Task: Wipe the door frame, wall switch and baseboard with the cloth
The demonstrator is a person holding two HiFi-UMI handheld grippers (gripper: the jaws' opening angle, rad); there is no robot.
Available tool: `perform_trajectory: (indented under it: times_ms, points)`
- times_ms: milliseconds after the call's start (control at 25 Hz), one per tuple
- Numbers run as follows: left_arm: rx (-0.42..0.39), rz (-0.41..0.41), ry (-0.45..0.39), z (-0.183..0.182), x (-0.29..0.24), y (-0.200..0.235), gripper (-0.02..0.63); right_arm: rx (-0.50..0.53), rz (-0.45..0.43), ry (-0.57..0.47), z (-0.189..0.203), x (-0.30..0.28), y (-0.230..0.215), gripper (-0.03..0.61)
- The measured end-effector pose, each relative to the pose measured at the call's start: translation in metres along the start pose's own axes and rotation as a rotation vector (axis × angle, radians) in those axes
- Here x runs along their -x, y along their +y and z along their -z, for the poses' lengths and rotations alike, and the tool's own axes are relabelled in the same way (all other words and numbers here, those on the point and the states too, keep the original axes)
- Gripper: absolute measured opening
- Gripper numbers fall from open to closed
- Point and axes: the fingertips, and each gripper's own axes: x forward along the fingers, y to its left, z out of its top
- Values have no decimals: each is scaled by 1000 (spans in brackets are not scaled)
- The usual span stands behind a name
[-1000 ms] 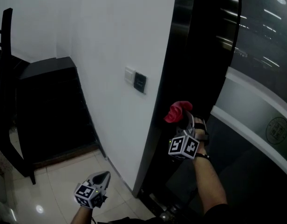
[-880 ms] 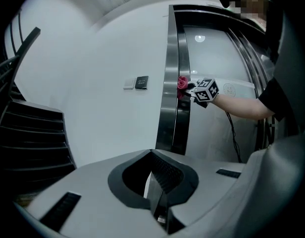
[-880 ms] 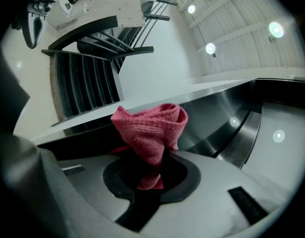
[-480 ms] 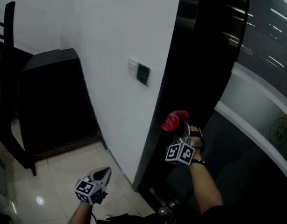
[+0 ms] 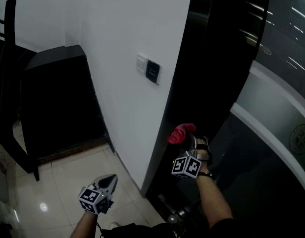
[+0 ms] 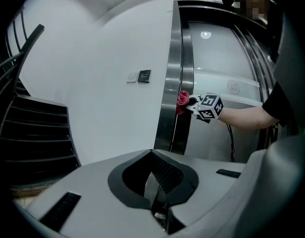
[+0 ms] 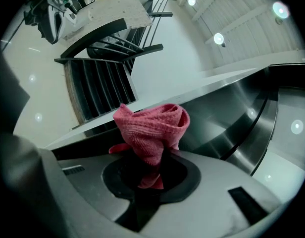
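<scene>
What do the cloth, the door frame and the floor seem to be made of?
Cloth: pink-red knitted or woven fabric, possibly microfibre; matte, with a fine looped texture.
Door frame: probably polished stainless steel; its curved surface mirrors lights and surroundings.
Floor: glossy pale tile, likely ceramic; joint lines and a bright reflected spot show.

Black staircase (image 5: 58, 103) (slatted side) meets glossy tiled floor (image 5: 63, 180).

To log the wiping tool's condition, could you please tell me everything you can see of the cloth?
The cloth is pink-red, with a knitted, microfibre-like texture, bunched into a folded wad. Its lower end is pinched between the jaws of the right gripper, the rest standing above them, seemingly against the dark metal door frame.
</scene>
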Motion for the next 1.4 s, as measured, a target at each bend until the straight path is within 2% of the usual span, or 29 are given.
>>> perform_trajectory:
  times_ms: [240,640,920,1200,1320,1400]
  points:
    - [2,3,11,5,-5,-3,-8,-21,-38,5,10,-2,23,58]
    - [12,2,29,13,-8,0,-8,-9,-165,42,31,1,91,58]
    - [12,8,34,13,-16,-2,-8,-30,-183,41,40,0,110,58]
    - [18,14,50,18,-19,-4,-8,-35,-252,45,50,4,142,60]
    - [14,14,61,18,-19,-4,-8,-72,-264,28,51,2,151,60]
    - [18,10,63,17,-18,-3,-8,-48,-293,31,53,3,156,60]
